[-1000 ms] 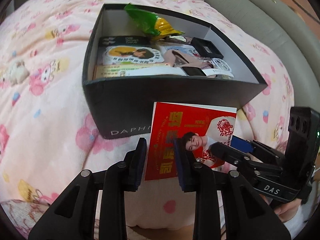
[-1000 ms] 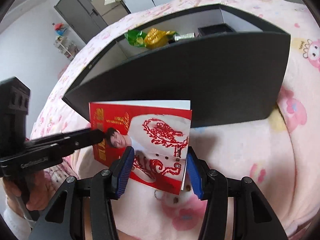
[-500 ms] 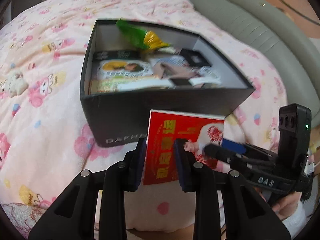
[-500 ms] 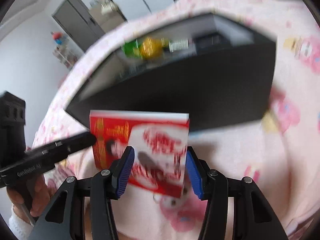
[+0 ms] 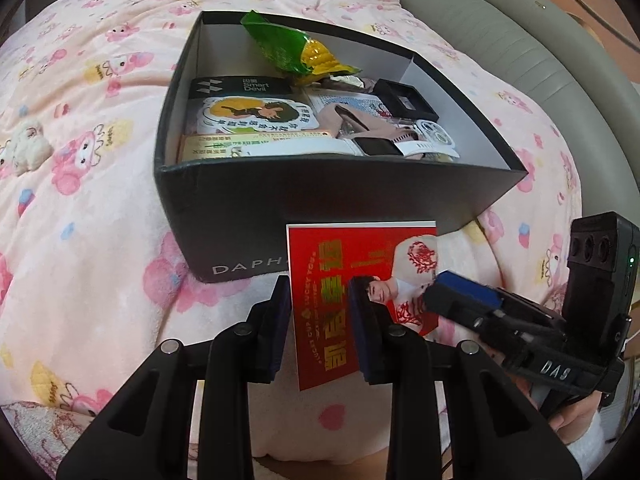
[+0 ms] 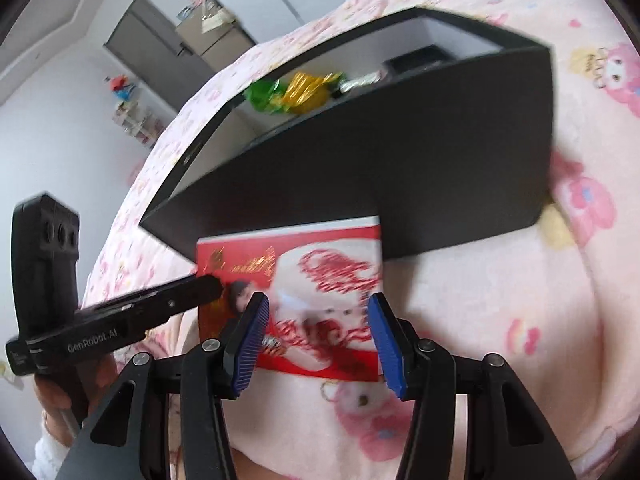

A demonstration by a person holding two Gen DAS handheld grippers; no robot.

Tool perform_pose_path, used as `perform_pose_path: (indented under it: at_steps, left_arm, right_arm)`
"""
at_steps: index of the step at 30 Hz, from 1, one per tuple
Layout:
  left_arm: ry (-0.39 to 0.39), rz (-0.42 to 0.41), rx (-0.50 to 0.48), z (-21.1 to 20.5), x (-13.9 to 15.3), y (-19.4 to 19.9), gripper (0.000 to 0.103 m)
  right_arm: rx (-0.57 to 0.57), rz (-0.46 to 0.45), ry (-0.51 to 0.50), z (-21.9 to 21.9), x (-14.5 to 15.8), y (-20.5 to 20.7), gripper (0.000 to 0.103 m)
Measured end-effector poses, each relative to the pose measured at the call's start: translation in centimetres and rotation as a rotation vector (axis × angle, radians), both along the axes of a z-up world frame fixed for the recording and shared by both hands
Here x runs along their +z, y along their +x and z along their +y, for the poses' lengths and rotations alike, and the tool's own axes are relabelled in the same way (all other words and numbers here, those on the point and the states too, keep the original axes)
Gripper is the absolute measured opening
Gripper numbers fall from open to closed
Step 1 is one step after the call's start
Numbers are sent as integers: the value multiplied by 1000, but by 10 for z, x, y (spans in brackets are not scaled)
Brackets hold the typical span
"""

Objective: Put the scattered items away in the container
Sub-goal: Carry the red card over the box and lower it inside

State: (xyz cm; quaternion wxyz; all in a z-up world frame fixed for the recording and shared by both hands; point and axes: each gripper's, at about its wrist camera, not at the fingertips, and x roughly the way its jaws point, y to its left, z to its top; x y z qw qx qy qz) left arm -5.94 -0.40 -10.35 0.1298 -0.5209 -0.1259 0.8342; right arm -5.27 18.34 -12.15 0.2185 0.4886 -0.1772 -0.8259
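A red card (image 5: 328, 264) with a portrait and gold lettering stands tilted just in front of the black box's (image 5: 320, 192) front wall. My left gripper (image 5: 319, 282) has the card's left part between its pads, one finger behind the left edge and one over the face, and is shut on it. My right gripper (image 6: 316, 300) is closing. The card (image 6: 320, 276) has its right part between those blue pads, which stand apart from it. In each wrist view the other gripper shows from the side: the right gripper (image 5: 440, 292) and the left gripper (image 6: 208, 282).
The box (image 6: 400, 160) sits on a pink cartoon blanket (image 5: 100, 200). It holds a green and yellow snack packet (image 5: 296, 52), flat packs and a small black case (image 5: 404, 100). A grey padded bed edge (image 5: 500, 40) curves at the right. A small plush toy (image 5: 28, 148) lies at the far left.
The card stays between both grippers. In the left wrist view more of the box's open top shows. The right wrist view has shifted a little and is blurred.
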Motion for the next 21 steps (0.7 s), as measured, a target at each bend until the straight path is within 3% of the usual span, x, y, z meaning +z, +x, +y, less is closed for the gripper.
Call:
perform_pose_path:
  at_steps: [3, 6, 11, 14, 17, 21]
  left_arm:
    - [-16, -8, -6, 2, -2, 0, 27]
    - [-12, -18, 14, -1, -4, -1, 27]
    - [-2, -34, 25, -4, -7, -3, 27]
    - [-5, -34, 18, -2, -7, -2, 27]
    - [-21, -3, 9, 0, -1, 2, 28]
    - [22, 64, -5, 0, 25, 14, 28]
  right_arm:
    - [3, -7, 22, -3, -1, -2, 47]
    - [-70, 20, 58, 4, 2, -3, 47]
    - [-100, -66, 15, 13, -11, -12, 48]
    - [-59, -101, -68, 11, -18, -14, 48]
    - [-28, -59, -45, 7, -7, -9, 42]
    - [-12, 30, -9, 10, 29, 4, 41]
